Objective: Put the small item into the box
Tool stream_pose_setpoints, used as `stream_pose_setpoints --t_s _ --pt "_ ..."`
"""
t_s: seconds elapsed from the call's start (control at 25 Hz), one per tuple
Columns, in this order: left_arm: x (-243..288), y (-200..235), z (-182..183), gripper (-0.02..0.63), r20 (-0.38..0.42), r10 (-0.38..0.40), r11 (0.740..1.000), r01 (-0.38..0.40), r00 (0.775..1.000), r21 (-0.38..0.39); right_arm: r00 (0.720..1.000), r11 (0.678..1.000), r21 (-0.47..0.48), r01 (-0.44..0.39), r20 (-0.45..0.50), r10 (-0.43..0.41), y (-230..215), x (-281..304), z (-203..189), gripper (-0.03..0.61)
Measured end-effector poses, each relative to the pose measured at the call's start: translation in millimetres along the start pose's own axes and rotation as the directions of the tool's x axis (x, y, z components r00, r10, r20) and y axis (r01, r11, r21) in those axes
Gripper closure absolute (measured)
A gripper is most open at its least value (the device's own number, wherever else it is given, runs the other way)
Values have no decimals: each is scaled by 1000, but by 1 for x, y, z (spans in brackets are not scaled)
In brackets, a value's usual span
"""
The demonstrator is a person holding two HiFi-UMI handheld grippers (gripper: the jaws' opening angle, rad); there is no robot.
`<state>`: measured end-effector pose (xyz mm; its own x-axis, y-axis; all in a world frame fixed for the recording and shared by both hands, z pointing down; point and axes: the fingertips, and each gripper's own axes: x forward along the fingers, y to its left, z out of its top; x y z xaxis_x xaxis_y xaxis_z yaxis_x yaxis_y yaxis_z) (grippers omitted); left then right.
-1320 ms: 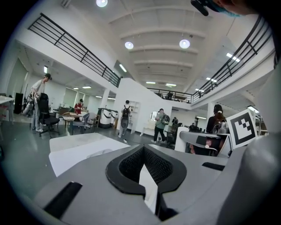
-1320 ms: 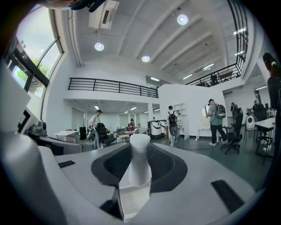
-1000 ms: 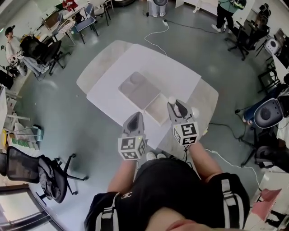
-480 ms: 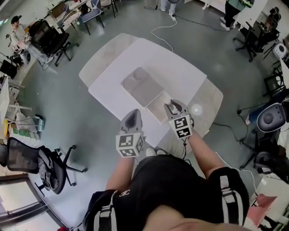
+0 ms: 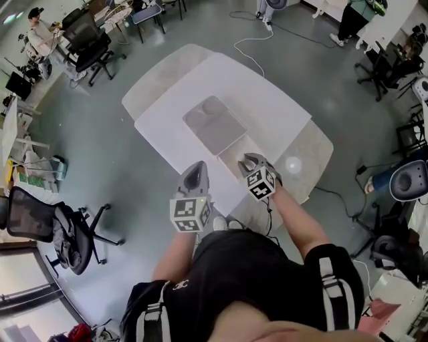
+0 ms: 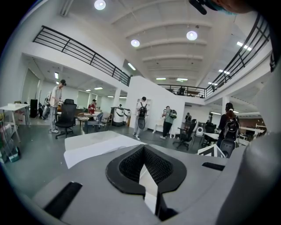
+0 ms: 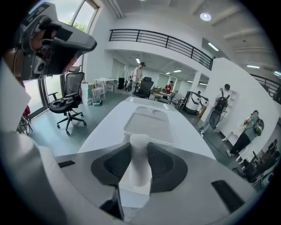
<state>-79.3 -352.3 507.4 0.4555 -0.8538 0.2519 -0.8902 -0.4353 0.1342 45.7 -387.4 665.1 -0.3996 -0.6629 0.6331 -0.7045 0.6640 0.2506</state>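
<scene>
Now, item [image 7: 138, 172] in right hand-held gripper [image 7: 139, 147]

A white surface [image 5: 267, 110] stands on the grey floor [image 5: 120, 174] of an open-plan office. A black swivel chair [image 5: 40, 224] sits well apart at its left. Beyond it a white cable [image 5: 235, 46] trails across the floor, near a standing person [image 5: 351, 17].

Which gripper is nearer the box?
Right. The right gripper, holding the small item, is at the near end of the box; the left gripper is back at the table edge.
</scene>
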Motion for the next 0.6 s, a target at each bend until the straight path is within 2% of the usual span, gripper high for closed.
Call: stream_pose_setpoints --t_s 0.2,0.6 --pt "-9 6 -3 610 0 30 1000 -30 1000 -3 995 997 -46 -59 -88 54 13 24 -18 463" --pt "-28 20 -6 609 -1 83 996 -83 997 -10 976 988 -113 -103 -204 78 23 54 -34 462"
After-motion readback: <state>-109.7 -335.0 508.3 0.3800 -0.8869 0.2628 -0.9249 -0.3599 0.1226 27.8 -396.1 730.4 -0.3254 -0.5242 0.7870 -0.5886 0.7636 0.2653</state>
